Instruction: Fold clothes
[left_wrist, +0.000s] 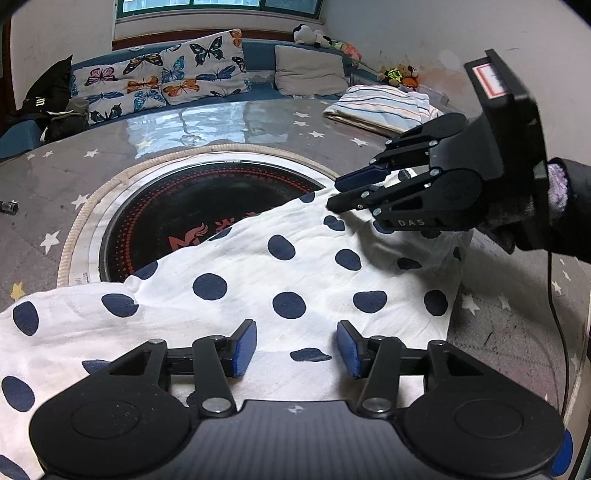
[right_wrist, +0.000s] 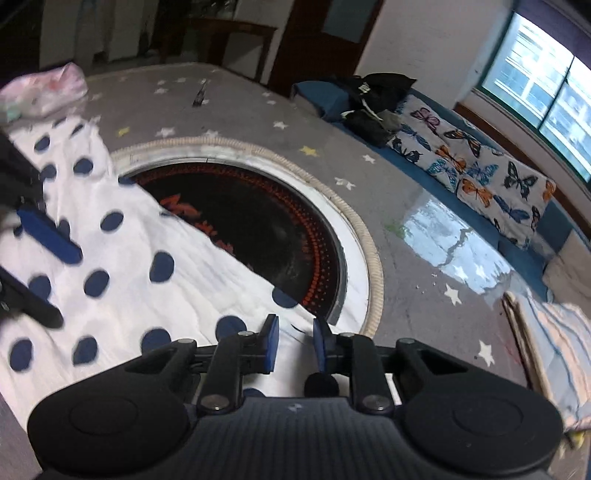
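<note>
- left wrist view: polka-dot garment (left_wrist: 258, 280) lies spread on the star-patterned table (left_wrist: 55, 173), partly covering the round black heater plate (left_wrist: 192, 210).
- left gripper (left_wrist: 295, 345) hovers over the cloth, jaws apart.
- right gripper (left_wrist: 334, 192) sits at the garment's far edge, jaws slightly parted, nothing pinched.

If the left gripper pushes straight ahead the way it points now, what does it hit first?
Most likely the polka-dot cloth: the open left gripper sits low over it, and white fabric fills the gap ahead. Beyond the cloth's edge lies the black round inset in the table. Height above the fabric is hard to judge.
</note>
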